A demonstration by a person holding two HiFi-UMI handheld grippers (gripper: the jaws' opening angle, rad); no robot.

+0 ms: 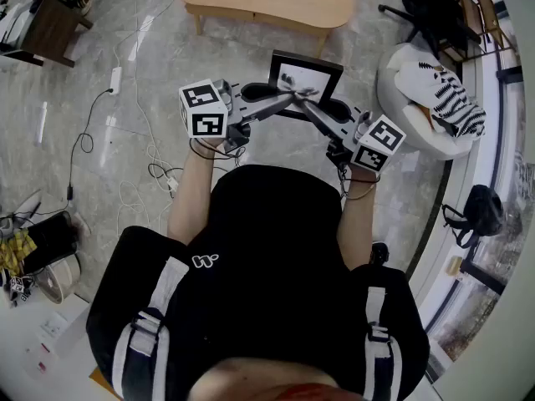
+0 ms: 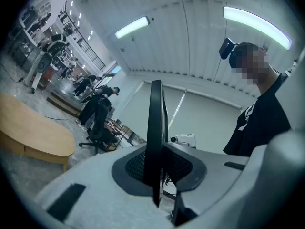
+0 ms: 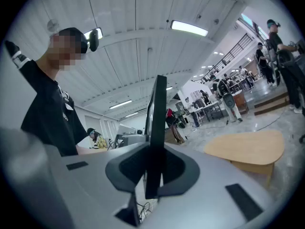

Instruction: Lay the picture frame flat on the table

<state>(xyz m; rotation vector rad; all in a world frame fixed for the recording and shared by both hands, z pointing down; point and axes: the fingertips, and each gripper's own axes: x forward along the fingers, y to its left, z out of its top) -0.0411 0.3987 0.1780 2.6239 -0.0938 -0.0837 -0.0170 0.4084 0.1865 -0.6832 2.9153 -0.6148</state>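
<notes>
The black picture frame (image 1: 305, 75) with a white mat is held in the air in front of me, over the floor and short of the light wooden table (image 1: 267, 2). My left gripper (image 1: 282, 100) and right gripper (image 1: 306, 100) both clamp its near edge, close together. In the left gripper view the frame (image 2: 155, 123) stands edge-on between the dark pads of the left gripper (image 2: 157, 168). The right gripper view shows the same: the frame (image 3: 156, 123) is pinched edge-on by the right gripper (image 3: 151, 168). The table (image 2: 28, 137) (image 3: 248, 149) lies beyond it.
A white round seat (image 1: 401, 78) with a striped cloth (image 1: 443, 94) stands to the right. Cables and a power strip (image 1: 115, 78) trail over the marble floor at left. A black office chair (image 1: 430, 7) and a black bag (image 1: 475, 211) sit along the right side.
</notes>
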